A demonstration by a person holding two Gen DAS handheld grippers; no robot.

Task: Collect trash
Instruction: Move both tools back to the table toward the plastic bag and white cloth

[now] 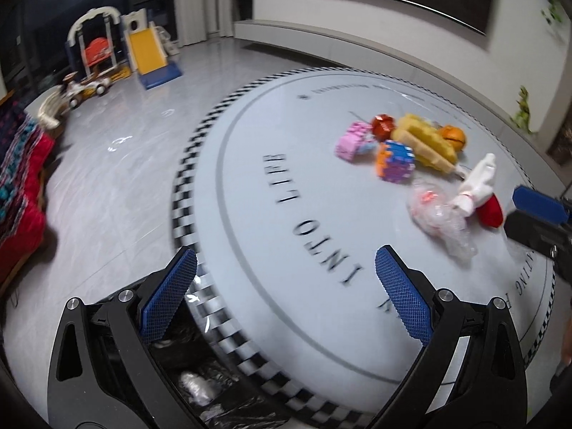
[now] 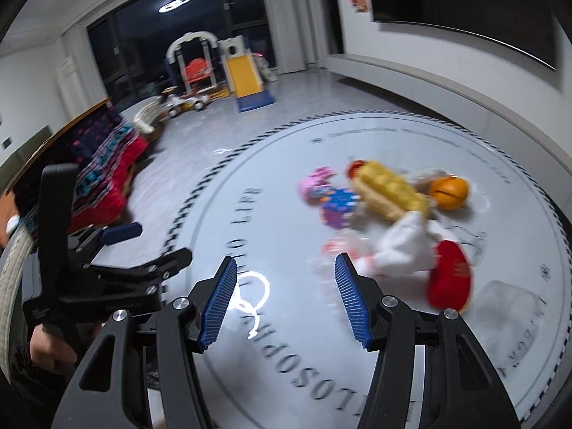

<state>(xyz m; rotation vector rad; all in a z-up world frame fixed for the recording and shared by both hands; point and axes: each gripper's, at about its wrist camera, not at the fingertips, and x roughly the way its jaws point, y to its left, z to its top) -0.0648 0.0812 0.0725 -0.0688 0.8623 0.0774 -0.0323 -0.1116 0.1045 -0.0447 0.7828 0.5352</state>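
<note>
- Living room at night: grey tiled floor (image 1: 118, 164), dark windows, a kids' slide (image 2: 245, 71) at the far end, and a red patterned blanket (image 1: 21, 186) on the left.
- The big round thing with the checkered rim and printed lettering is a rug (image 1: 286, 114) lying on the floor, so no worktop here.
- Pile on the rug: a pink block toy (image 1: 352, 139), a purple and orange cube (image 1: 395, 161), a yellow plush (image 1: 427, 139), an orange ball (image 1: 454, 137), and a white plush (image 1: 479, 175) with a red bit (image 1: 491, 211) on its end.
- The trash is the crumpled clear plastic (image 1: 441, 221), lying right against the white plush on the near side of the pile. Pretty blurry in both views.
- Left gripper (image 1: 286, 296): fingers wide apart, nothing between them, over the rug's rim. A black bag (image 1: 200, 386) with some crumpled plastic in it sits right under it.
- Right gripper (image 2: 286, 300): fingers apart and empty, hanging over the rug just short of the plastic, not touching it.
- The right view also shows the left gripper off to its left, with a hand (image 2: 50, 350) on the handle.
</note>
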